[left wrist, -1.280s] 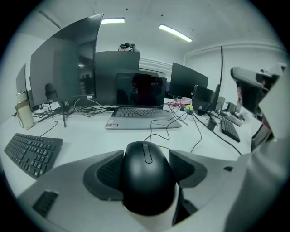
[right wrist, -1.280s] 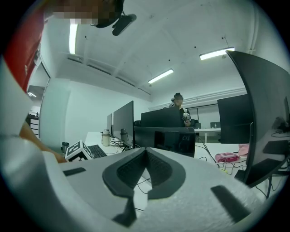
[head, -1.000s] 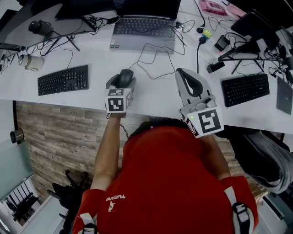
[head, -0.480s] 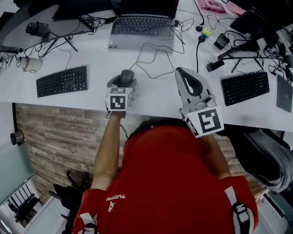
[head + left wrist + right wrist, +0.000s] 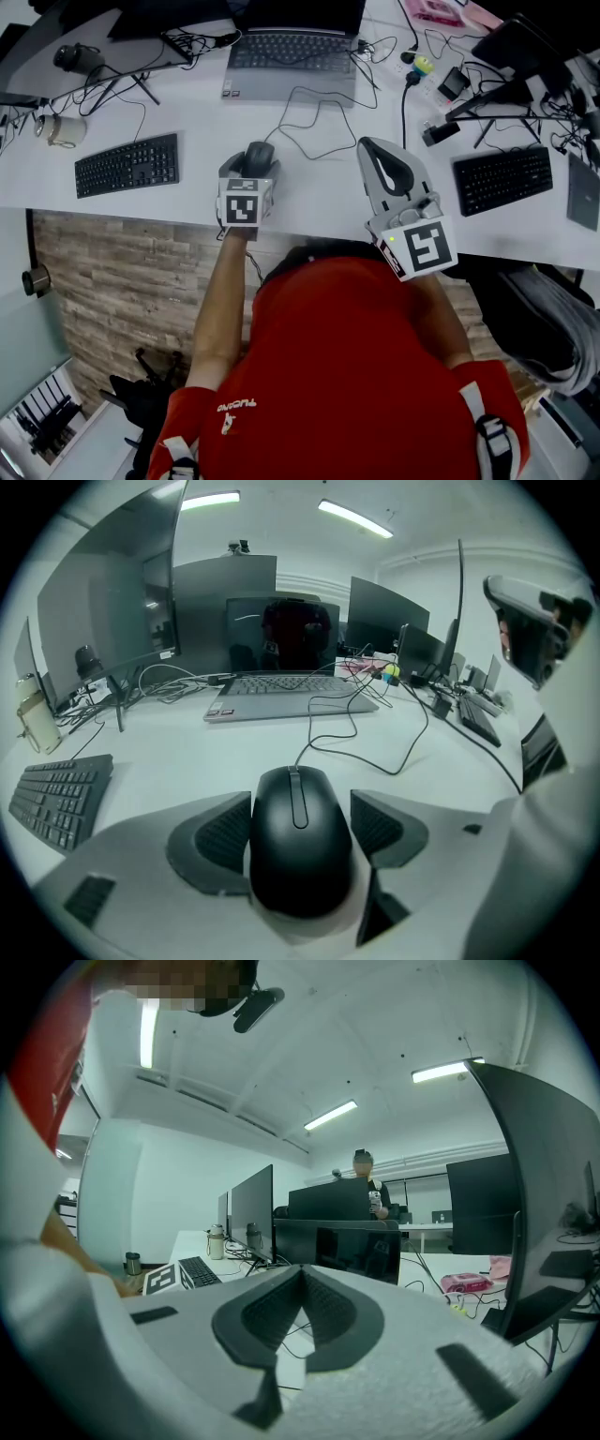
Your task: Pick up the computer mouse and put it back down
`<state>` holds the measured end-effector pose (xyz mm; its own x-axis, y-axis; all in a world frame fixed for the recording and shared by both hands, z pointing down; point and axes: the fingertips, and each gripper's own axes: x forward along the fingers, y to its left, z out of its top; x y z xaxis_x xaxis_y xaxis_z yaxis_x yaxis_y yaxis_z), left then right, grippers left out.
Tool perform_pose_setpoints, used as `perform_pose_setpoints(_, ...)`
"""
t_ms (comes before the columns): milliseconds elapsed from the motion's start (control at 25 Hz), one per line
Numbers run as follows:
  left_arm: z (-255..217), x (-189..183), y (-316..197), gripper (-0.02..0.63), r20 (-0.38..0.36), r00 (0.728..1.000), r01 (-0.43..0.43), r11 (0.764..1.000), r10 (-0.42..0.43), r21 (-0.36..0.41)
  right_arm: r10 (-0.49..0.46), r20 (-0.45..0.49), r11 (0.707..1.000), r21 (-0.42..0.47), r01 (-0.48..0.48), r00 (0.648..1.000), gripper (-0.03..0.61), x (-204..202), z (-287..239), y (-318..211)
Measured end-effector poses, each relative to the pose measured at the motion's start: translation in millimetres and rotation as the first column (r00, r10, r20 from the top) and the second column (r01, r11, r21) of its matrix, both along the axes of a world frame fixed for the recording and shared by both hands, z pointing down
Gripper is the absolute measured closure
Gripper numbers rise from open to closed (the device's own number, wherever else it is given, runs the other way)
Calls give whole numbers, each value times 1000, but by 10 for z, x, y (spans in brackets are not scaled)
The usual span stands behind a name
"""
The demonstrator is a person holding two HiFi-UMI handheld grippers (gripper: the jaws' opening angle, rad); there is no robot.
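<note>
- One black mouse (image 5: 298, 841), near the white table's (image 5: 319, 192) front edge, pinched between the left gripper's (image 5: 251, 167) two pads.
- Right gripper (image 5: 302, 1279): jaws pressed together, nothing between them.
- Two keyboards (image 5: 127, 164) (image 5: 502, 183), one laptop (image 5: 291, 61).
- Shirt (image 5: 356, 375) print too small to read.

Bright ceiling tubes (image 5: 354, 519), fisheye-warped edges

Centre frame: mouse (image 5: 260, 153) on desk (image 5: 187, 202), btwn left gripper (image 5: 250, 167) jaws, prob. touching both; laptop (image 5: 292, 64) above, keyboard (image 5: 128, 165) left, right gripper (image 5: 377, 155) to its right.
</note>
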<state>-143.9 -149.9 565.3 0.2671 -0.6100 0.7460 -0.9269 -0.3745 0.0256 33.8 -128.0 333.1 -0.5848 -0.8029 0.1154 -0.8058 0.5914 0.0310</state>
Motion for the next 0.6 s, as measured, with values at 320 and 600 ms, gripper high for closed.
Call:
perform_pose_setpoints(320,-289,8,10,310,-13,1000,16,998,-15,55,-23,0,1000,-3,23,1000,574,-30,16,32)
perform_pose_setpoints(600,-1027,96,36,310,-98,995,33,975,-12,221,-53,18,999,2,53,998,574,-102,-31,74)
